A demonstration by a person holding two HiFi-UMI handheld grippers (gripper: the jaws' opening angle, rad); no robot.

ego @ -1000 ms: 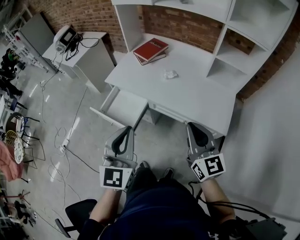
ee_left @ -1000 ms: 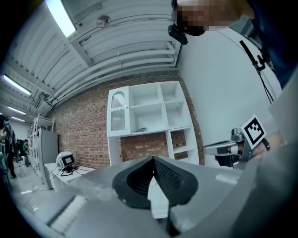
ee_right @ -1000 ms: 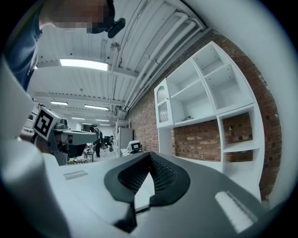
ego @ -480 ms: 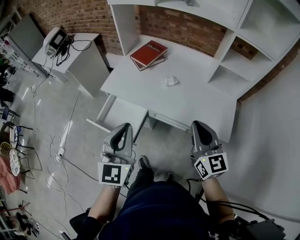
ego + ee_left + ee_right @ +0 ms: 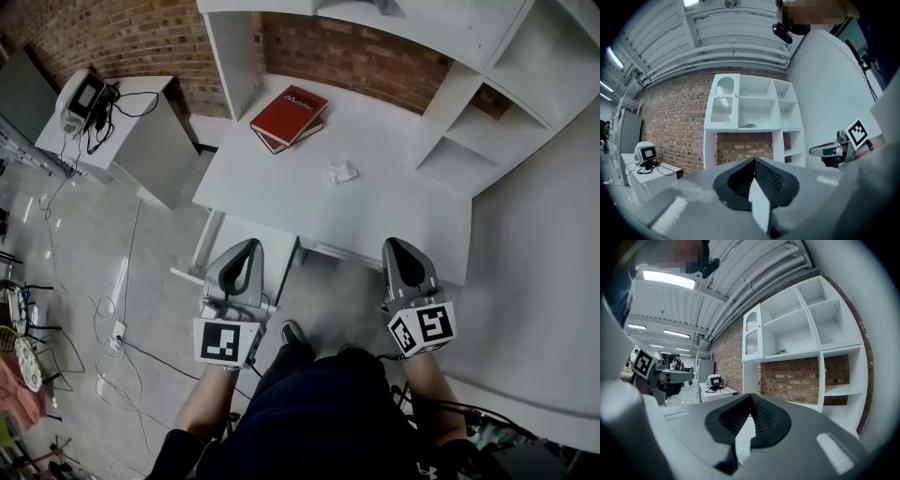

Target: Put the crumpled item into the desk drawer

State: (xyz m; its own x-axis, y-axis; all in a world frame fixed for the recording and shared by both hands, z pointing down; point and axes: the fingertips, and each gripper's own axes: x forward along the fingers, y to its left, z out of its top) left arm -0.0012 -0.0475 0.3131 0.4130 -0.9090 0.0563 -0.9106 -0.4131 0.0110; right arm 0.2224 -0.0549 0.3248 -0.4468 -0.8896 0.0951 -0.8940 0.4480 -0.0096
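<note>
Two claws wait low at the near edge of the surface. The left claw and right claw each have their jaws pressed together on nothing, so no grasp has begun. The crumpled item lies mid-surface, near the red book and well ahead of both claws. The drawer stands pulled out just beside the left claw, judged ready to receive the item.

Crumpled item lies on desk, right of book.
</note>
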